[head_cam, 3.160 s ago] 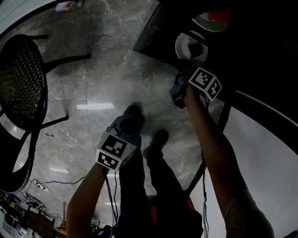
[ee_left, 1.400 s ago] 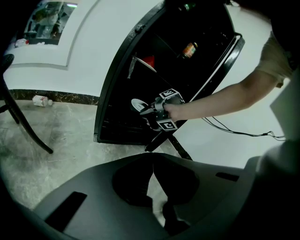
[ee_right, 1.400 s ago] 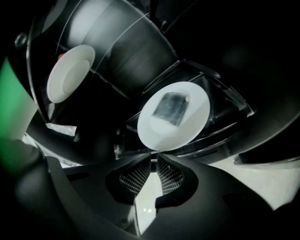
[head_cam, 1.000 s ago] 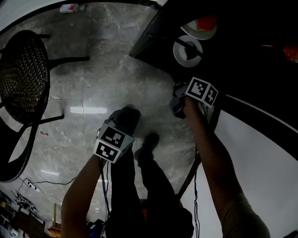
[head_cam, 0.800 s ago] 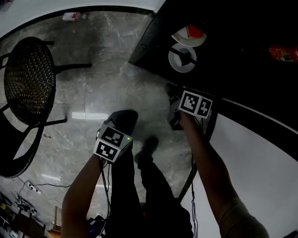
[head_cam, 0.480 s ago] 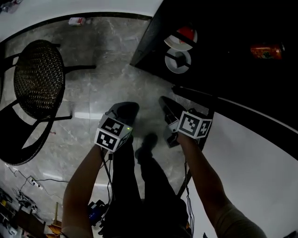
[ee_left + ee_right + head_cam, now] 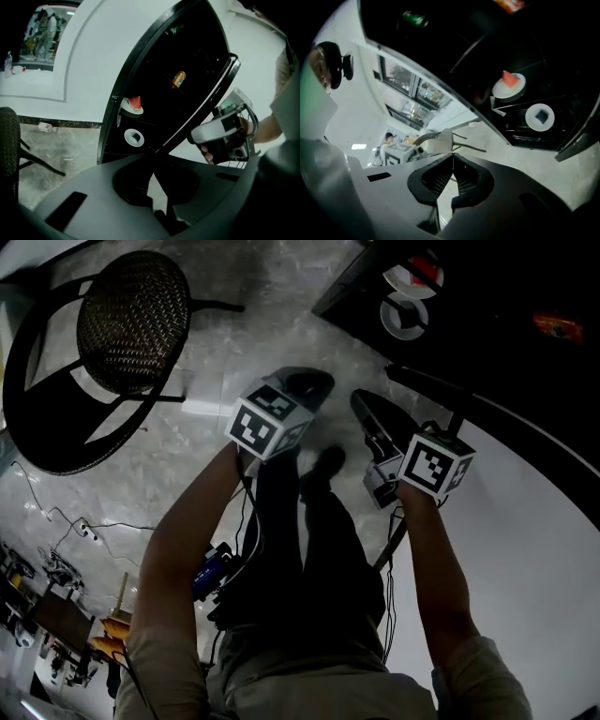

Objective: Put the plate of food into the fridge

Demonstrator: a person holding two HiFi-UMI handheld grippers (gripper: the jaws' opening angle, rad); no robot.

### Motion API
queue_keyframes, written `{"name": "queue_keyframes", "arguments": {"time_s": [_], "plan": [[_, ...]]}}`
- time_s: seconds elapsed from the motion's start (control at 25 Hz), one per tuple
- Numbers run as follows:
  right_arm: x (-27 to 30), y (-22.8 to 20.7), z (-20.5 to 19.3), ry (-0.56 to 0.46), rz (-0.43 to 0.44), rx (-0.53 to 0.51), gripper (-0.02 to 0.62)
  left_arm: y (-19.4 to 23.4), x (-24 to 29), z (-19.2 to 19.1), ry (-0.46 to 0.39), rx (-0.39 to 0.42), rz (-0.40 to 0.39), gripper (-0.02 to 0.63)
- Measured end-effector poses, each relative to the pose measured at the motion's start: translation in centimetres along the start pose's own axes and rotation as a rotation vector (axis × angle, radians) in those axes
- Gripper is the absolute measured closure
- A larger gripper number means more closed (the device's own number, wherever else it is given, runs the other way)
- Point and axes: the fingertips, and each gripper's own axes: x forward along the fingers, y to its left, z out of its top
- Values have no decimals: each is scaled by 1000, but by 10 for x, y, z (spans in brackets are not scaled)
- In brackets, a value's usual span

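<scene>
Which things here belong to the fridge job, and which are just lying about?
Job:
fridge
plate with red slice
white plate below it

Lying about:
chair
orange can in the fridge
green can in the fridge

Bare marble floor at 12 o'clock gives passage, wicker chair blocks 10 o'clock, fridge door walls off 3 o'clock, fridge interior open at 1 o'clock.
</scene>
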Motion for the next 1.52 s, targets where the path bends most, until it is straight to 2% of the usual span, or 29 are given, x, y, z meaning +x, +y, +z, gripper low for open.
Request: {"name": "queue_keyframes", "arguments": {"time_s": [0.2, 0.36, 0.48, 0.8, 1.0, 1.16, 1.52], "plan": [[-14, 41, 1, 34, 9, -55, 574, -12, -24, 33, -60, -18, -4, 595], [-28, 62, 8, -15, 19, -1, 574, -23, -45, 50, -86, -20, 3, 595], [-37, 74, 15, -71, 27, 53, 574, -35, -60, 58, -90, 8, 8, 596], [-63, 109, 33, -91, 54, 58, 573, -67, -85, 90, -117, 34, 7, 595], [-97, 136, 50, -159, 120, 90, 572, -99, -100, 118, -160, 42, -7, 595], [-120, 160, 65, -234, 195, 85, 572, -120, -109, 134, -171, 80, -14, 595], [-165, 182, 70, -307, 241, 117, 572, -166, -128, 162, -193, 176, 3, 596]]}}
